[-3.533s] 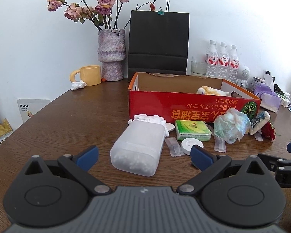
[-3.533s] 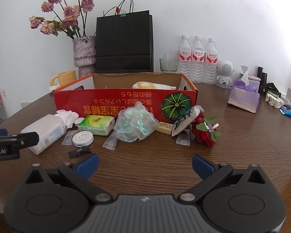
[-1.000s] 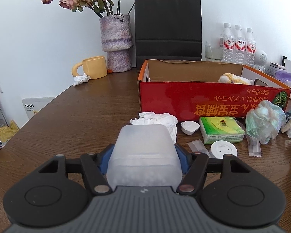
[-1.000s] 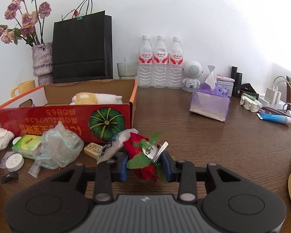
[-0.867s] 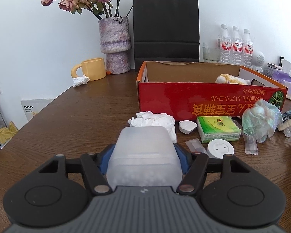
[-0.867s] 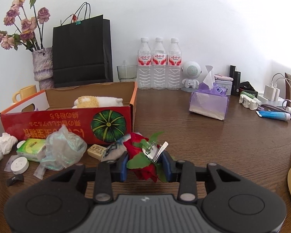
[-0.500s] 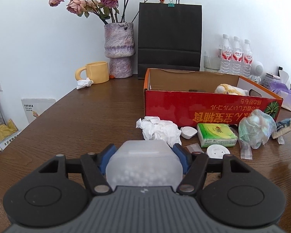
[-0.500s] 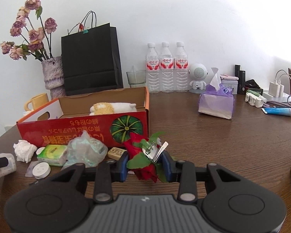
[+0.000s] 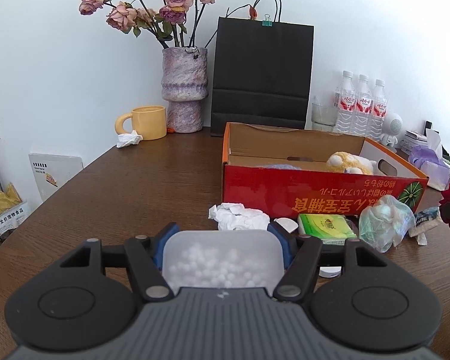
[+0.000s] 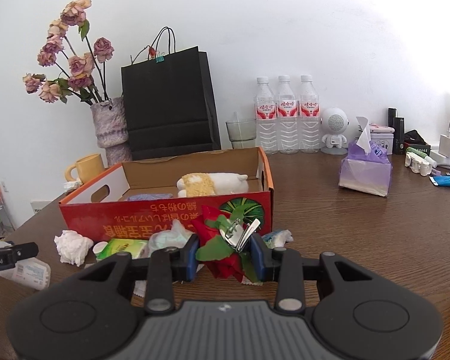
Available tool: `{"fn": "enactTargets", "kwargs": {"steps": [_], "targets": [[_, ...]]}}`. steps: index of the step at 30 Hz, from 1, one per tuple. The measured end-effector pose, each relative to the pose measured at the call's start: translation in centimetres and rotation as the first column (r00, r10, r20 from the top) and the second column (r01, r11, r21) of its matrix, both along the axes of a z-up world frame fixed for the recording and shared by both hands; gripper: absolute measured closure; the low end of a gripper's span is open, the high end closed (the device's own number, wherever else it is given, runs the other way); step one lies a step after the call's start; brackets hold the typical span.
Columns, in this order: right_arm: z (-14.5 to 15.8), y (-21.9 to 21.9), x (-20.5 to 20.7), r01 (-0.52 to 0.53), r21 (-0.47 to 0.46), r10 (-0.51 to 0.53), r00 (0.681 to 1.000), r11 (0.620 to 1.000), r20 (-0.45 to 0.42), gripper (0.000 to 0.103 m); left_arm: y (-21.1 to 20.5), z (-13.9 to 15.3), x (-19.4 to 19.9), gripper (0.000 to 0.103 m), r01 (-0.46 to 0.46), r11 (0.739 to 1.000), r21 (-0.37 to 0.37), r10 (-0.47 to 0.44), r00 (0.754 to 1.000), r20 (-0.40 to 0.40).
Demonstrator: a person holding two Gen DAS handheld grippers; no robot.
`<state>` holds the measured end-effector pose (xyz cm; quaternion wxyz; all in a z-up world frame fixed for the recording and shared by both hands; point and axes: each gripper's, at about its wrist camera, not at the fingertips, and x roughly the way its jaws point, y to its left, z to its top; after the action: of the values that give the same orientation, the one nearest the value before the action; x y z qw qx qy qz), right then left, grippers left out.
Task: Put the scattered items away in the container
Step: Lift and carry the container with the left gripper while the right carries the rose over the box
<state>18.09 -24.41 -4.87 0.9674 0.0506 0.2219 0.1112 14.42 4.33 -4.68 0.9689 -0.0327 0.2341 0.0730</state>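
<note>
My left gripper (image 9: 222, 241) is shut on a translucent plastic tub of white balls (image 9: 222, 258), held above the table in front of the red cardboard box (image 9: 315, 192). My right gripper (image 10: 225, 252) is shut on a red rose clip with green leaves (image 10: 225, 240), raised before the box (image 10: 165, 213). A plush toy (image 10: 213, 184) lies inside the box. A crumpled tissue (image 9: 240, 220), a green tissue pack (image 9: 325, 225), a bunched plastic bag (image 9: 387, 225) and a white disc (image 9: 330, 271) lie along the box's front.
Behind the box stand a flower vase (image 9: 184, 90), a yellow mug (image 9: 147, 123), a black paper bag (image 9: 261, 75) and three water bottles (image 10: 288, 117). A purple tissue pack (image 10: 366, 168) and chargers (image 10: 448, 145) sit at right.
Both grippers closed on their items earlier and have since lifted them off the table. The views have risen and now look down more into the box.
</note>
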Motion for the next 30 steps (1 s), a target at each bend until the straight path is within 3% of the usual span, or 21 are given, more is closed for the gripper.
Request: {"fn": "enactTargets", "kwargs": {"steps": [15, 30], "targets": [[3.4, 2.2, 2.2, -0.048, 0.020, 0.047, 0.997, 0.999, 0.062, 0.069, 0.0, 5.6, 1.8, 0.037, 0.052, 0.999, -0.004, -0.052, 0.995, 0.082], [6.1, 7.0, 8.6, -0.119, 0.049, 0.115, 0.989, 0.992, 0.088, 0.069, -1.8, 8.5, 9.3, 0.036, 0.095, 0.995, -0.013, -0.093, 0.990, 0.107]]}}
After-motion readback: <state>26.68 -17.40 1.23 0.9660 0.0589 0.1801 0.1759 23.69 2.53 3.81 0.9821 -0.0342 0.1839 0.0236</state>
